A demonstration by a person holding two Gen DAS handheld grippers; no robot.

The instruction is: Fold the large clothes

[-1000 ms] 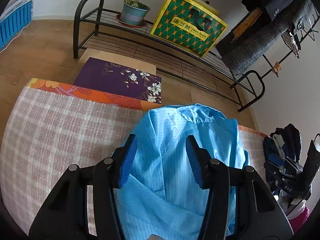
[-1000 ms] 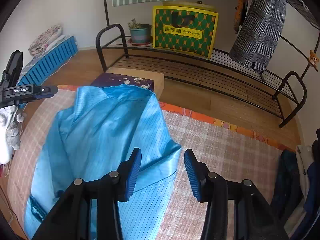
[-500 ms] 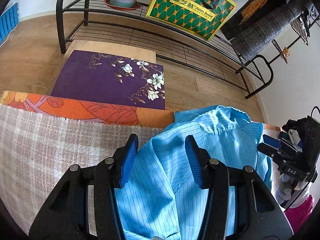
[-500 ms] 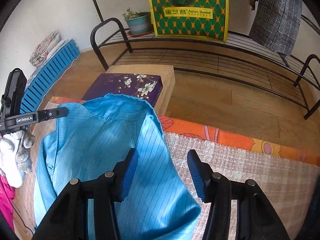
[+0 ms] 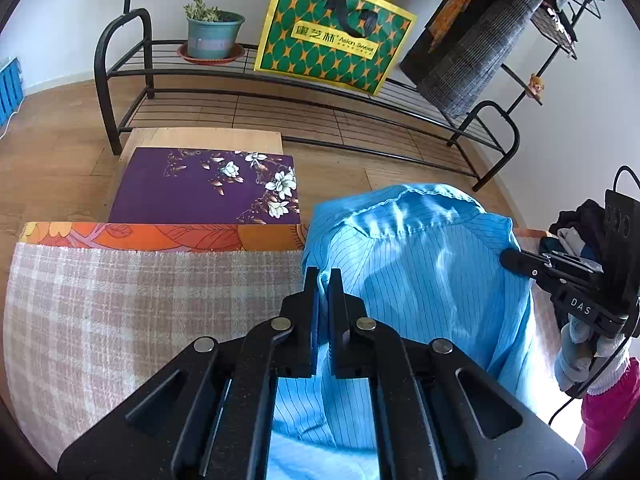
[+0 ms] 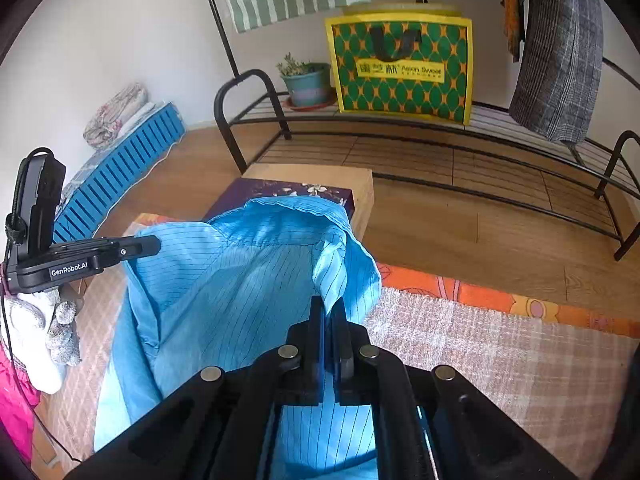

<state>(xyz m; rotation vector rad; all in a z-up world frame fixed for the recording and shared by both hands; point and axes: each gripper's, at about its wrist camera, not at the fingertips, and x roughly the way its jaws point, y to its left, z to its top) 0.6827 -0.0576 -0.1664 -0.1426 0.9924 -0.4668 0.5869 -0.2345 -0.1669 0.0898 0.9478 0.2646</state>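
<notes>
Hand-held gripper (image 5: 324, 280) pinches pinstriped blue shirt (image 5: 420, 272) — bunched.

Light-blue pinstriped shirt (image 5: 420, 280) on a pink-and-cream plaid blanket (image 5: 120, 312) with orange floral border (image 5: 160, 236); purple flowered cushion (image 5: 200, 188) — green-and-yellow patterned bag (image 5: 336, 36); grey checked coat (image 6: 560, 52).

Open checked cover to either side, clutter ahead and at the far edges

Bare checked cover (image 5: 120, 312) lies free left of the blue garment (image 5: 420, 280), and more of it (image 6: 500, 360) right of the garment. Ahead, past the orange border (image 5: 160, 236), a purple floral box (image 5: 208, 188) stands close; beyond it wooden floor (image 6: 460, 220) runs open to the black metal rack (image 5: 320, 96) bearing a potted plant (image 5: 212, 36) and green bag (image 5: 340, 40). Hanging clothes (image 6: 560, 52) crowd the far right.
</notes>
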